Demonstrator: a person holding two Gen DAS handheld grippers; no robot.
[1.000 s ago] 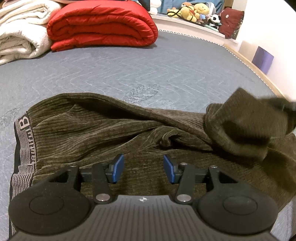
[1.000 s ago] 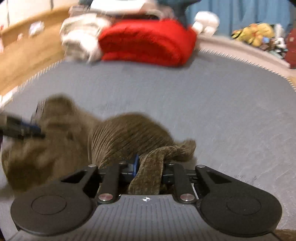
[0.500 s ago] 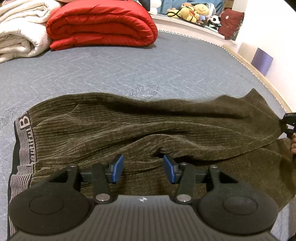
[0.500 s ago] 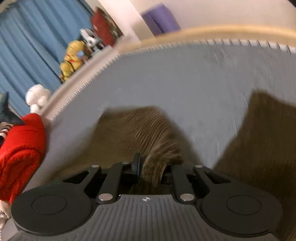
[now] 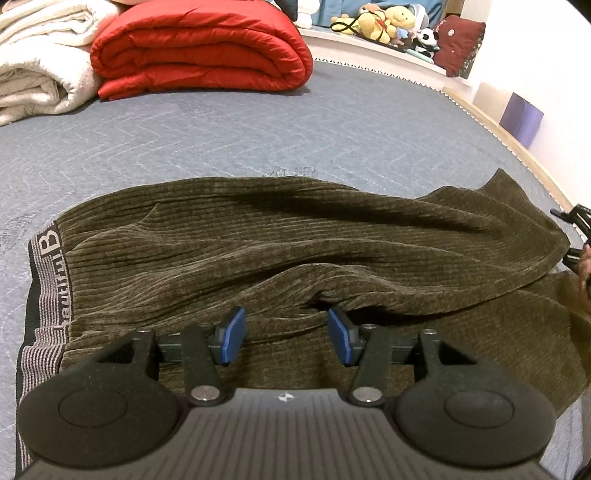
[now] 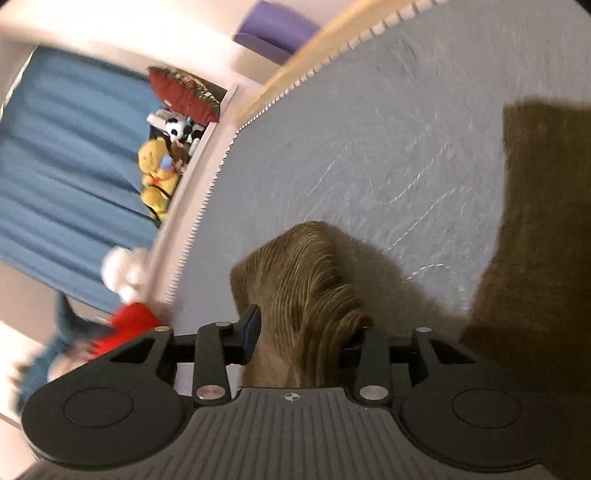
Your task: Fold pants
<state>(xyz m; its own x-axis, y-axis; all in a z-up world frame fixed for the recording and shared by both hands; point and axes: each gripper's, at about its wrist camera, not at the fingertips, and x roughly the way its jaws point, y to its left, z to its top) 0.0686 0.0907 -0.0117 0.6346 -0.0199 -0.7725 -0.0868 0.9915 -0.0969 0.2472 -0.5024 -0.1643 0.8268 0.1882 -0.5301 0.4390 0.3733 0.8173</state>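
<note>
The pants (image 5: 280, 251), dark olive ribbed cloth, lie spread across the grey quilted mattress (image 5: 295, 133) straight ahead of the left gripper (image 5: 286, 336). The waistband (image 5: 44, 280), black and grey with a large letter B, sits to that gripper's left, and the legs run off to its right. The upper leg lies draped over the lower one with long creases, and a raised fold sits just beyond the gripper's right pad.

The left gripper hangs over the near edge of the pants, its 2 blue pads apart with only flat cloth showing below the gap; it holds nothing.

The right gripper (image 6: 301, 332) is at the leg end. Its jaws have just been opening, and a bunched ridge of the leg hem (image 6: 303, 280) stands between them. The left pad looks clear of the cloth, while the right pad is hidden behind the bunch, so whether it presses there cannot be told. The view is tilted and blurred. To that gripper's right lies another dark stretch of the pants.

Far beyond the left gripper sit a folded red quilt (image 5: 199, 48), a cream blanket (image 5: 37, 62) to its left, and soft toys (image 5: 384, 22) on a ledge.
</note>
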